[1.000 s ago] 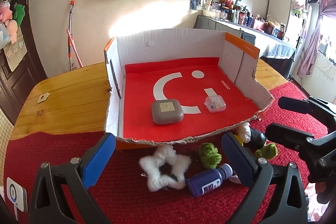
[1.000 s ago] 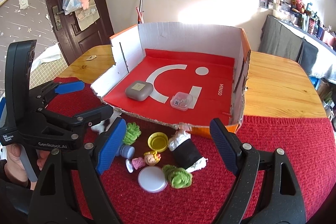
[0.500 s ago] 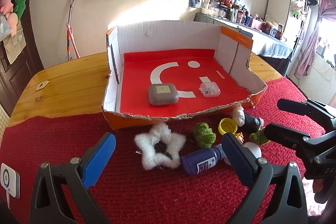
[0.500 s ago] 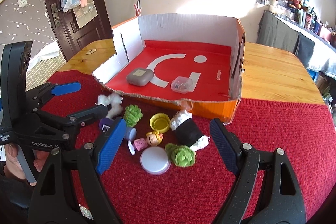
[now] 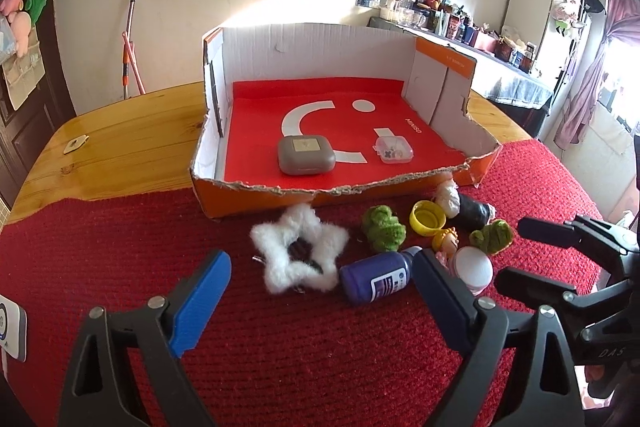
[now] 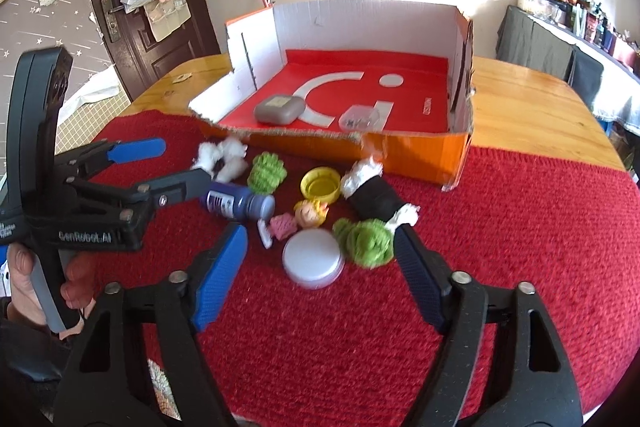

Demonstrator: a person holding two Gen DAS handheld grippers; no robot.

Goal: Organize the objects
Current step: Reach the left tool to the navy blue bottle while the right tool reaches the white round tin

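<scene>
On the red cloth lie a white fluffy star (image 5: 298,255), a blue bottle (image 5: 376,277) on its side, a white lid (image 6: 314,259), two green pompoms (image 6: 366,241) (image 6: 266,173), a yellow cap (image 6: 320,183), a black roll (image 6: 374,197) and a small doll head (image 6: 310,213). My left gripper (image 5: 320,287) hovers over the star and bottle. Its jaws are closing, with both pads clear of them. My right gripper (image 6: 320,259) straddles the lid and the near pompom, and its jaws are closing without touching either. The cardboard box (image 5: 448,71) holds a grey case (image 5: 306,155) and a clear case (image 5: 394,149).
The box stands on a wooden table (image 5: 120,147) half covered by the red cloth (image 5: 120,247). A hand (image 6: 24,267) holds the left gripper (image 6: 182,163), which sits close beside the right one. A white device (image 5: 12,327) lies at the cloth's left edge.
Both grippers have drawn back from the box and sunk toward the cloth, so the loose items now lie between the fingers. The right jaws have narrowed, the left ones slightly.
</scene>
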